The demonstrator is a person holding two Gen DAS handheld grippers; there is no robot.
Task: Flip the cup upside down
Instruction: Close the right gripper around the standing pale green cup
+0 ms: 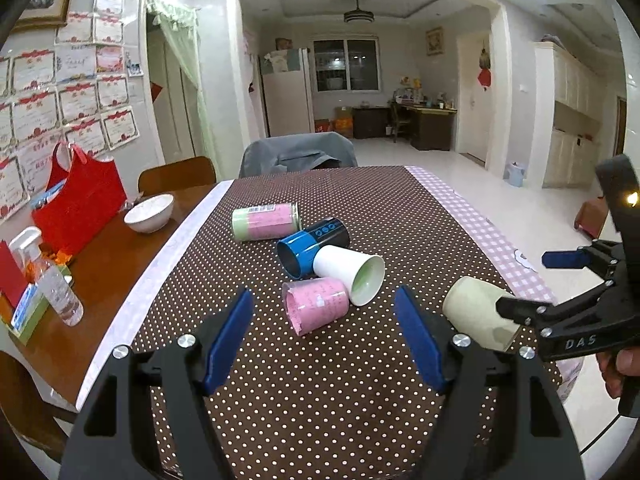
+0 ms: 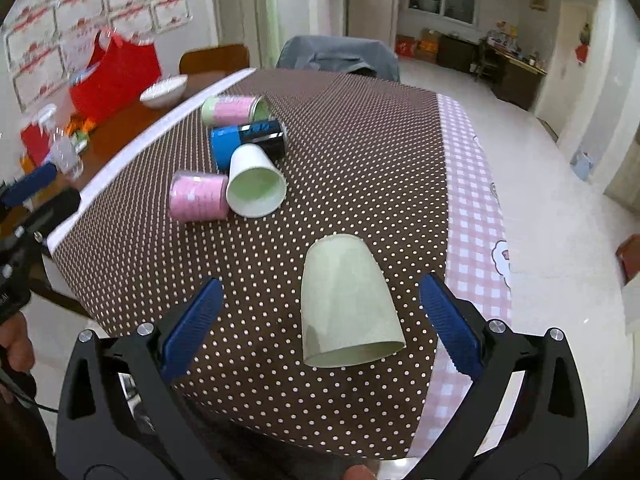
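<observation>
Through the left wrist camera, the left gripper [image 1: 324, 336] is hovering low over the dotted tablecloth [image 1: 320, 408] with its blue pads spread wide and nothing between them. Just ahead of it a cluster of cups is lying on its side: a pink cup [image 1: 316, 304], a white cup [image 1: 350, 274] whose mouth is facing right, a blue-and-black cup [image 1: 312, 246], and a pink-and-green cup [image 1: 266, 222] farther back. Off to the right, the pale green cup [image 1: 476, 312] is lying on the cloth near the checked border, with the right gripper [image 1: 560, 280] reaching in around its mouth end; one dark finger is crossing in front of it.

Through the right wrist camera, the same pale green cup [image 2: 344, 304] is lying between the right gripper's [image 2: 320, 328] wide-spread pads, its open rim pointing towards the camera and its closed base pointing away. Neither pad is touching its wall as far as I can tell. The left gripper [image 2: 24, 200] is showing only at the left edge.

I am judging this cup to be light, thin-walled paper or plastic: smooth, tapered, likely to roll or skid if nudged, and easy to crush. The best hold looks to be across the mid-wall, squeezing gently, so the taper is not squirting it out before it is being turned mouth-down.
</observation>
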